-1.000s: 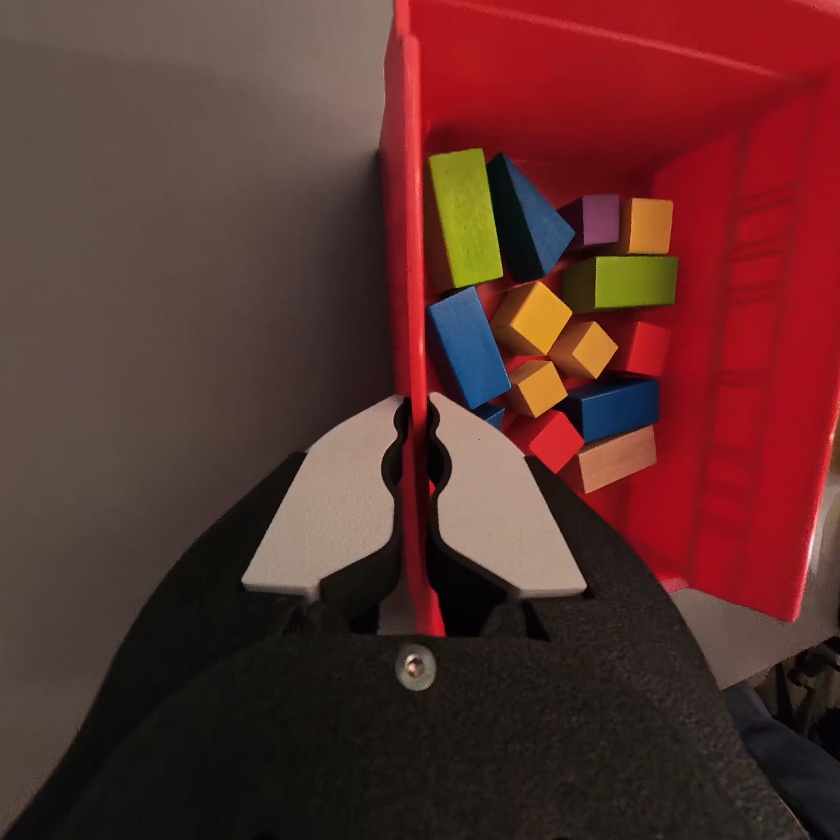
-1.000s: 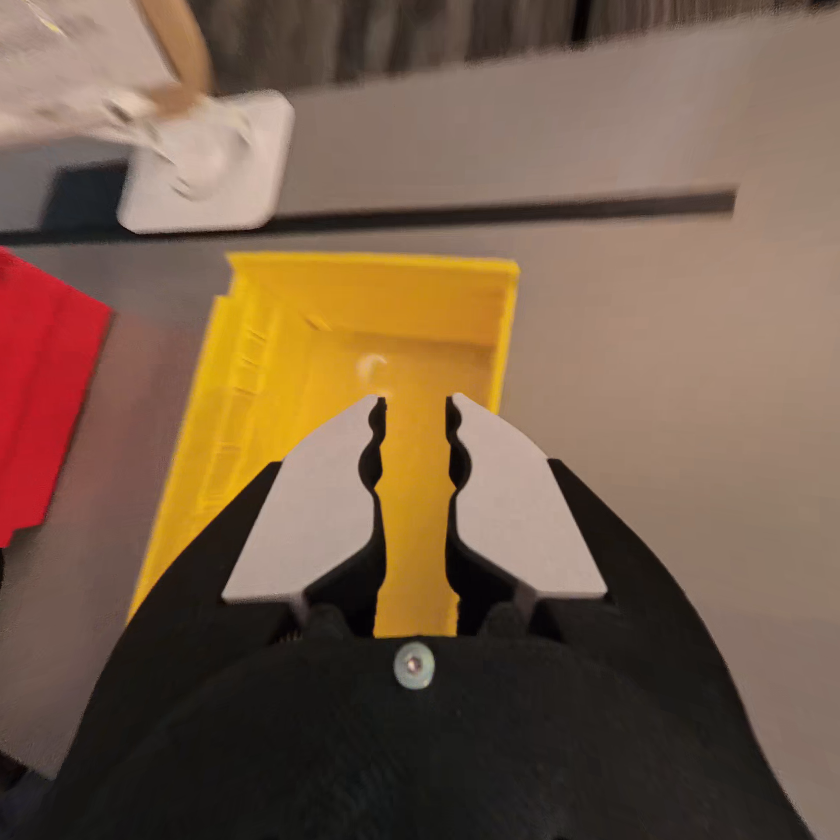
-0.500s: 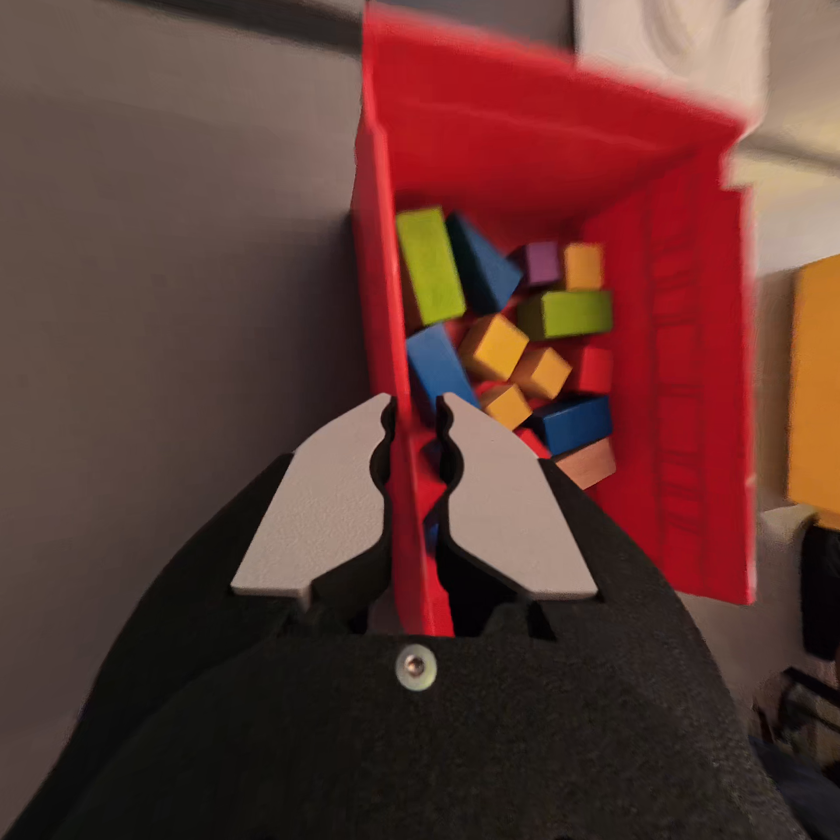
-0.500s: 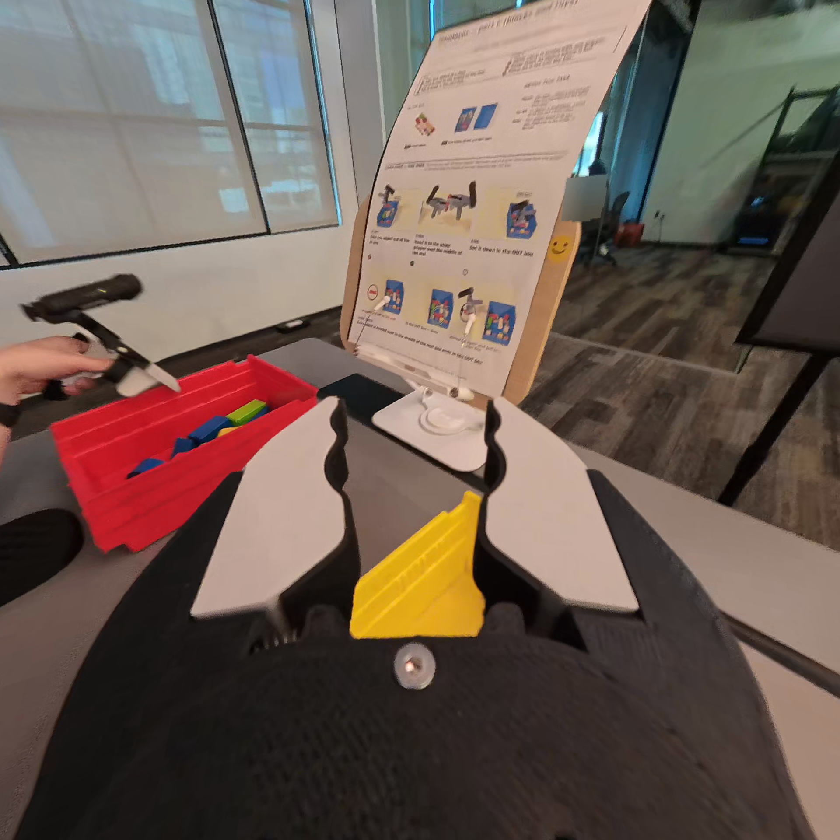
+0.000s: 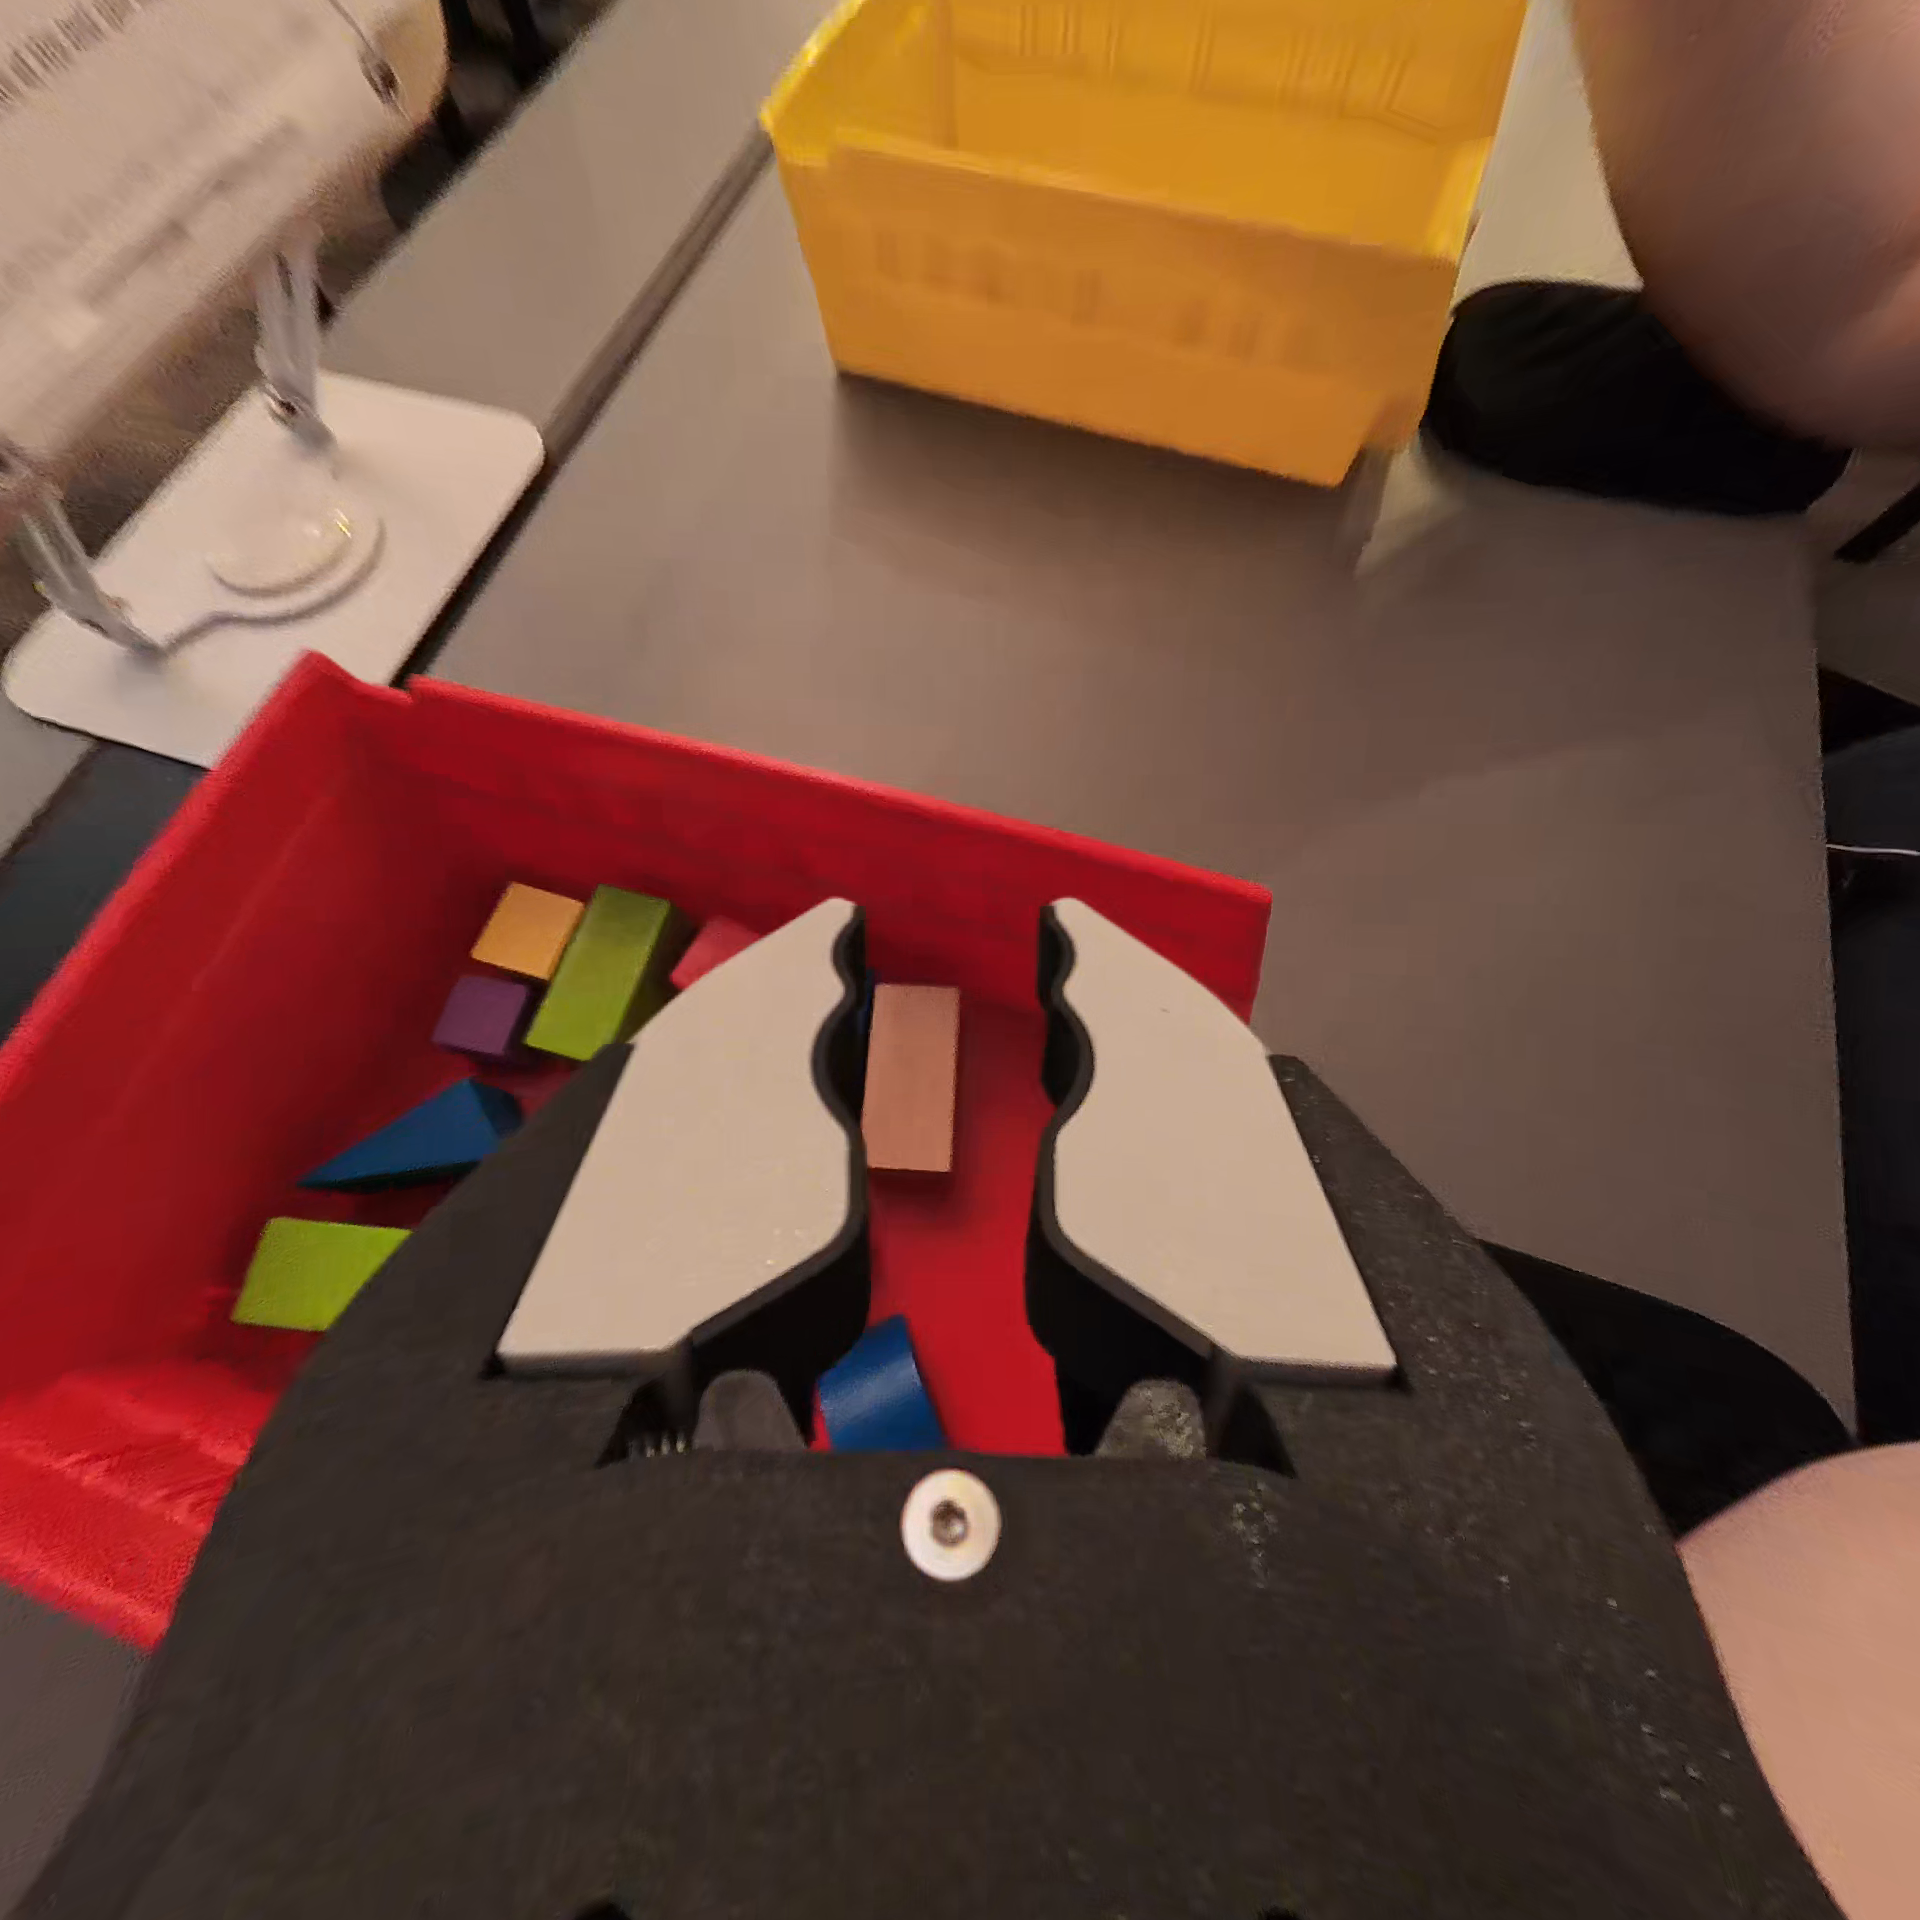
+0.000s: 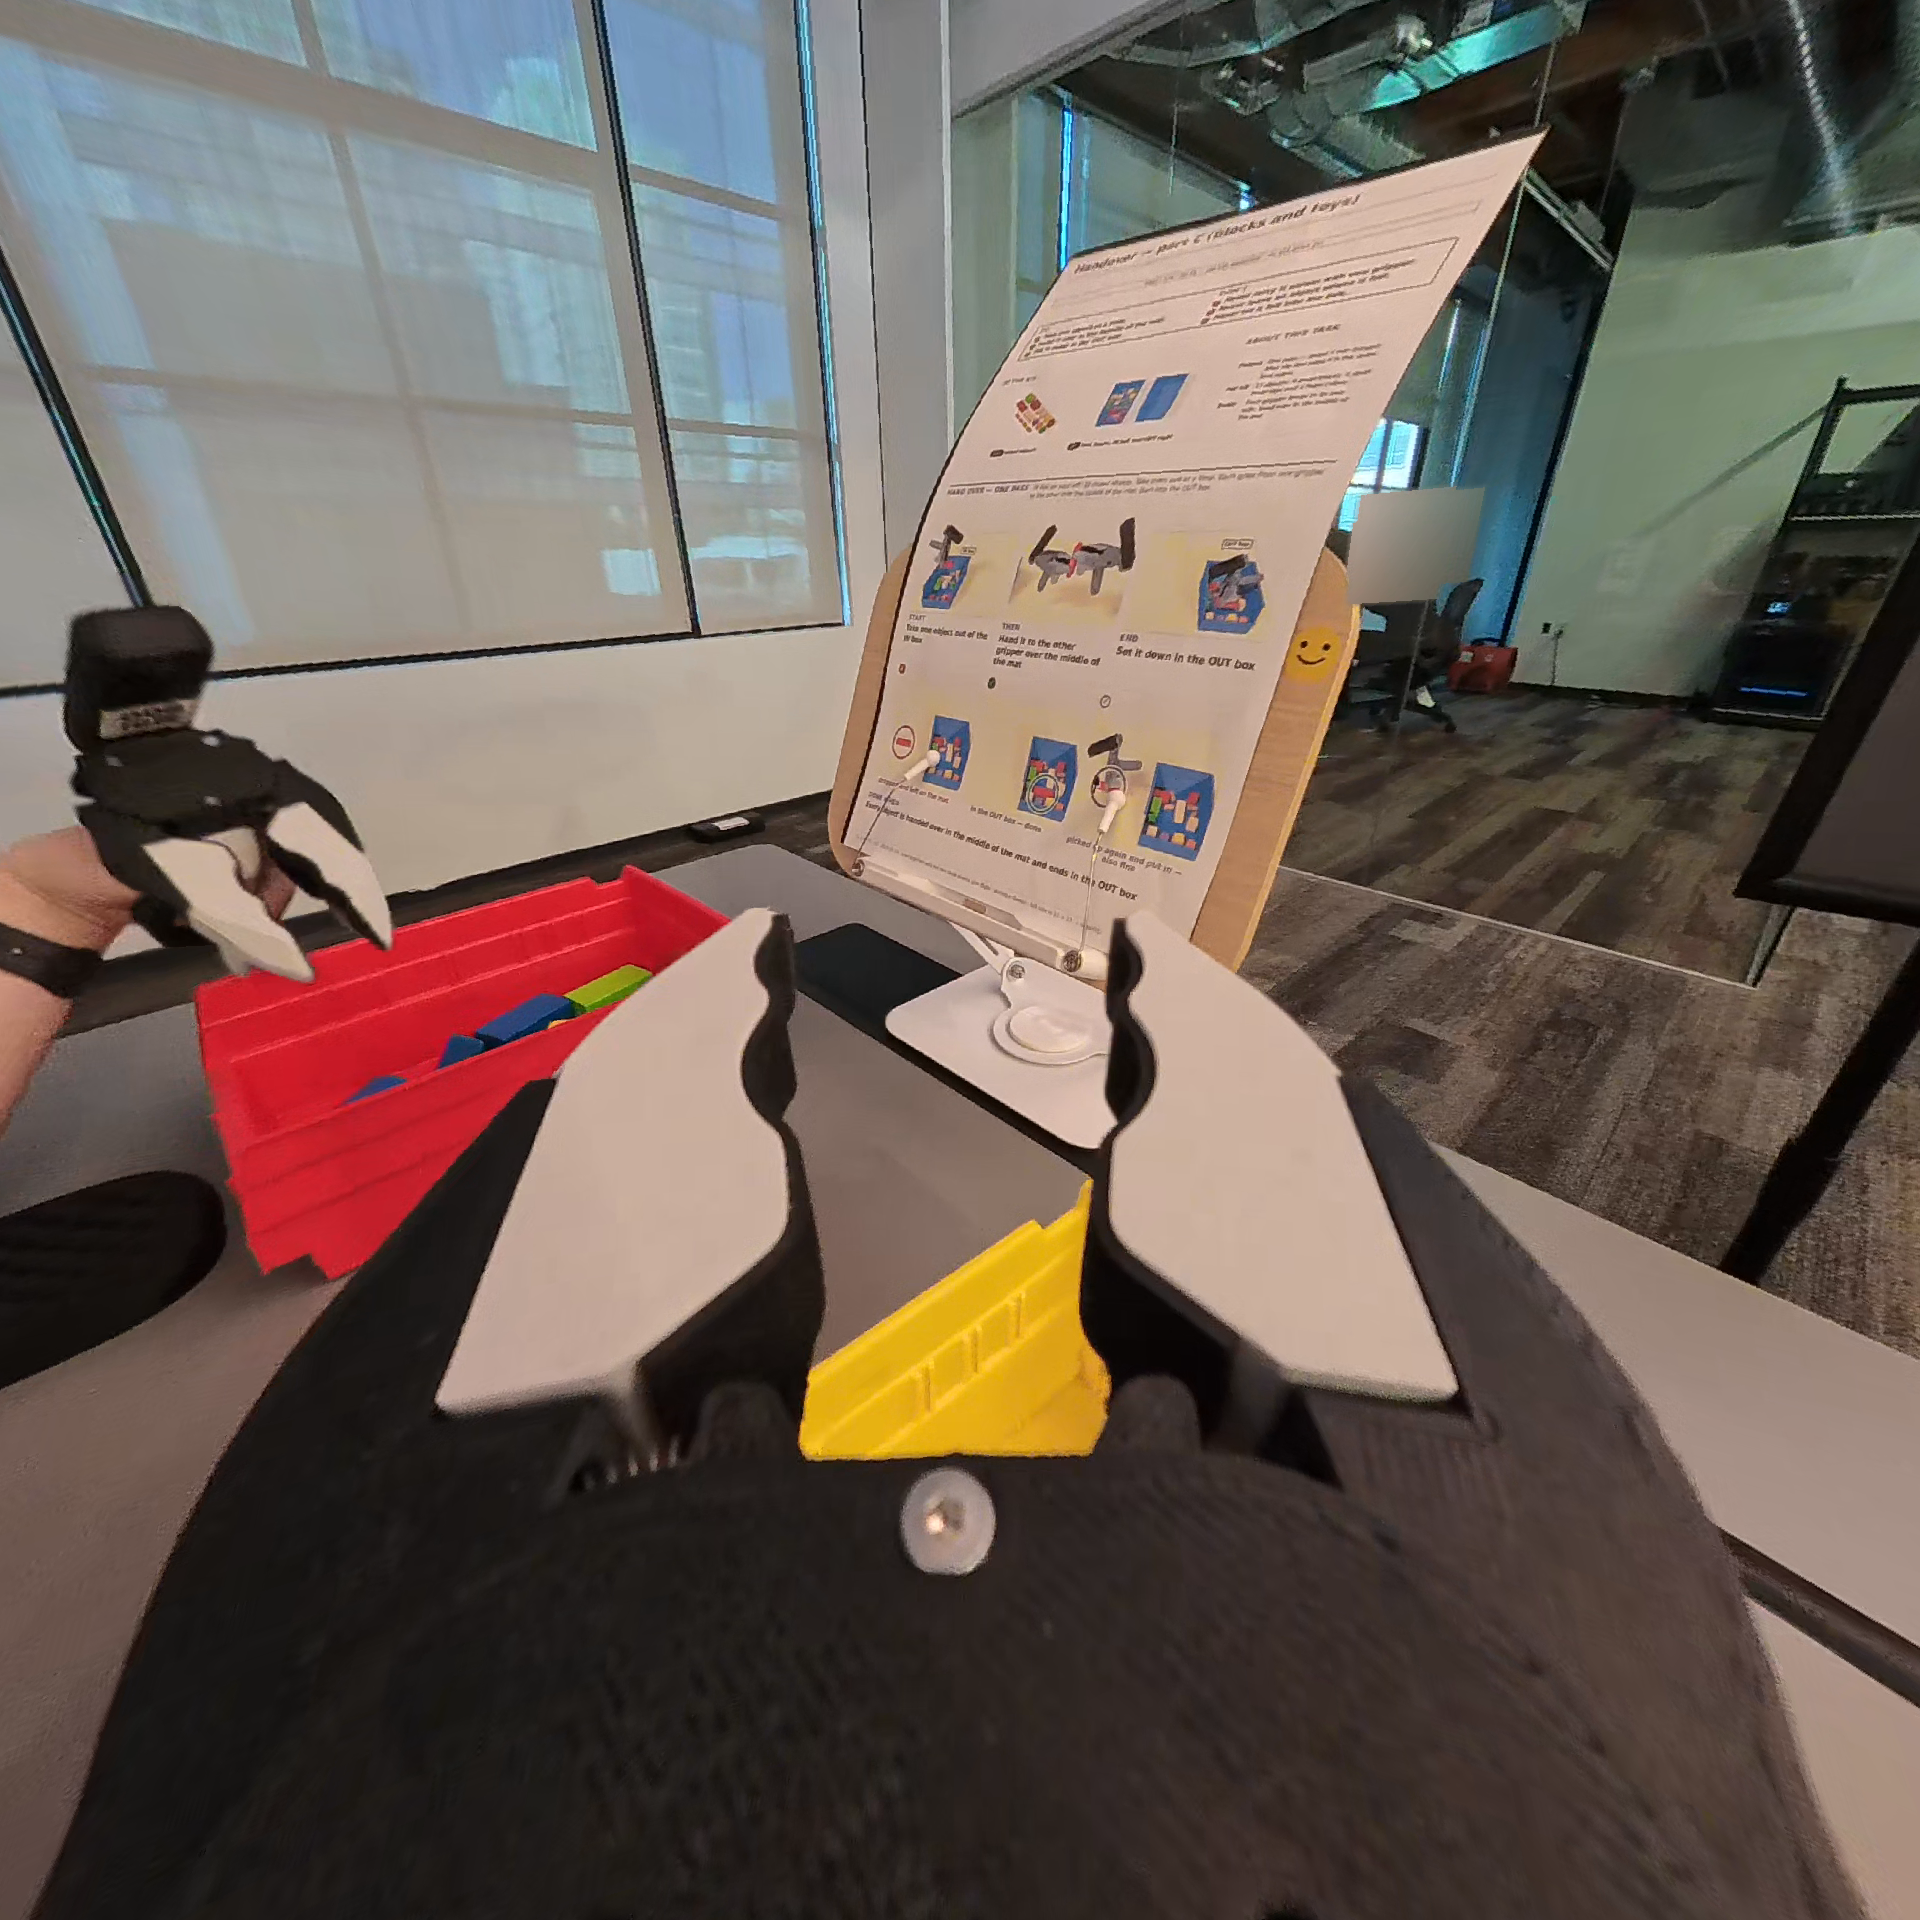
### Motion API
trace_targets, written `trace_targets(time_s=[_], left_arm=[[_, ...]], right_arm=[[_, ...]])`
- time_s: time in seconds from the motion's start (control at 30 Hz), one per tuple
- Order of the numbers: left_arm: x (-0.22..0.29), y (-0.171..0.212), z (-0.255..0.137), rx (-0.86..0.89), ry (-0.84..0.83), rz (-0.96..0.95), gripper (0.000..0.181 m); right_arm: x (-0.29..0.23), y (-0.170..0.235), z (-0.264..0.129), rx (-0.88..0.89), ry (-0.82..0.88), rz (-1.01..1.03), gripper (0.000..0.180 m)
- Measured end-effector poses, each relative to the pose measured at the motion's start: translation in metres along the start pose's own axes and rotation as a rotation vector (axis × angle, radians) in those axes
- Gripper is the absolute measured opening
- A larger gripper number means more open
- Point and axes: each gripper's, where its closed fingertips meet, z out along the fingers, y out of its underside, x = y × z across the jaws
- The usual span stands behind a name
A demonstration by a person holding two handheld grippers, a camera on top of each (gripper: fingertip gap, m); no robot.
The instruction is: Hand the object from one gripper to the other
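The left tool (image 5: 948,914) hangs parted and empty over the red bin (image 5: 727,790) of coloured blocks, a tan block (image 5: 912,1075) lying between its tips. The right tool (image 6: 943,930), spread wide and empty, hovers, apparently above the yellow bin (image 6: 966,1361) on the tabletop (image 5: 1299,748).

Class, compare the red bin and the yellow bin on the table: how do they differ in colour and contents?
The red bin is red; the yellow bin is yellow. The red bin holds coloured wooden blocks; the yellow bin's visible inside shows none. Both are open-topped plastic bins resting on the grey table.
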Motion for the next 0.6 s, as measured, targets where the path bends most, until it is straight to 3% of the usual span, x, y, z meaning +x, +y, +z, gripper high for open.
trace_targets(time_s=[0.13,0.23,0.6], left_arm=[[-0.003,0.027,0.019,-0.15,-0.032,-0.078,0.026],[-0.007,0.059,0.029,-0.304,-0.115,-0.034,0.03],[-0.016,0.111,0.053,-0.519,-0.121,-0.007,0.038]], right_arm=[[0.003,0.006,-0.002,-0.04,0.004,-0.021,0.059],[0.008,0.01,-0.004,-0.075,0.025,-0.04,0.059],[-0.001,0.013,0.003,-0.109,-0.021,-0.059,0.059]])
